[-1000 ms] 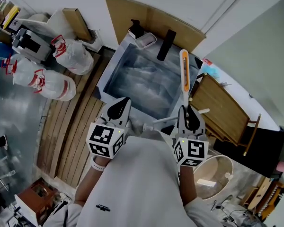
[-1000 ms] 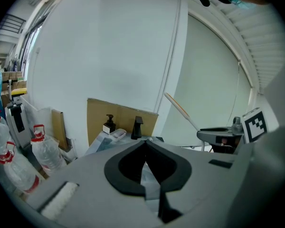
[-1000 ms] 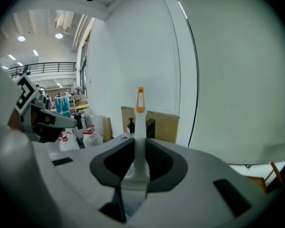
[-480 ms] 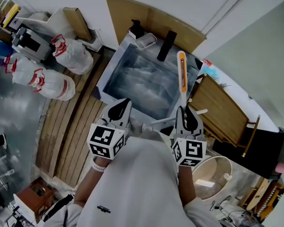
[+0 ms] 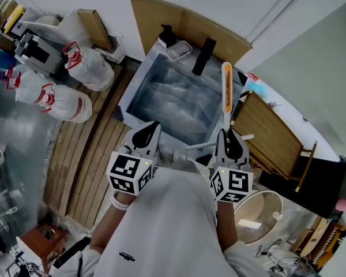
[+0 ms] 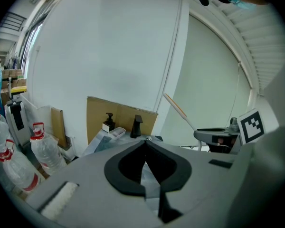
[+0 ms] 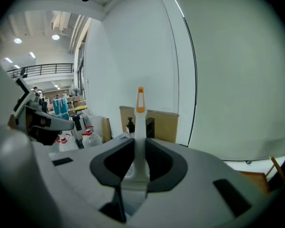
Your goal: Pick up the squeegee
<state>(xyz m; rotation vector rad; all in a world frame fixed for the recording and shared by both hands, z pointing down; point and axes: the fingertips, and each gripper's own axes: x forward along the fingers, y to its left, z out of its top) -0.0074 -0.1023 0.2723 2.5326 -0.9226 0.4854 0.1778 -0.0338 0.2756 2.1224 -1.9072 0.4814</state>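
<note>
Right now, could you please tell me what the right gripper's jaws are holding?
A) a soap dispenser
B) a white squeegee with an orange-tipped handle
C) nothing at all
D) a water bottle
B: in the right gripper view, the right gripper is closed on the squeegee, whose white handle runs up from between the jaws to its orange tip.

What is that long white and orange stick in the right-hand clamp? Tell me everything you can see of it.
It is the squeegee, and it looks like plastic. Its slim white handle ends in an orange tip with a narrow slot. The right gripper is clamped on the handle's lower part, so the squeegee is lifted and points away from the person, over the corner of the sink. A pale crossbar beside the gripper is probably its blade head. Nothing else touches it.
</note>
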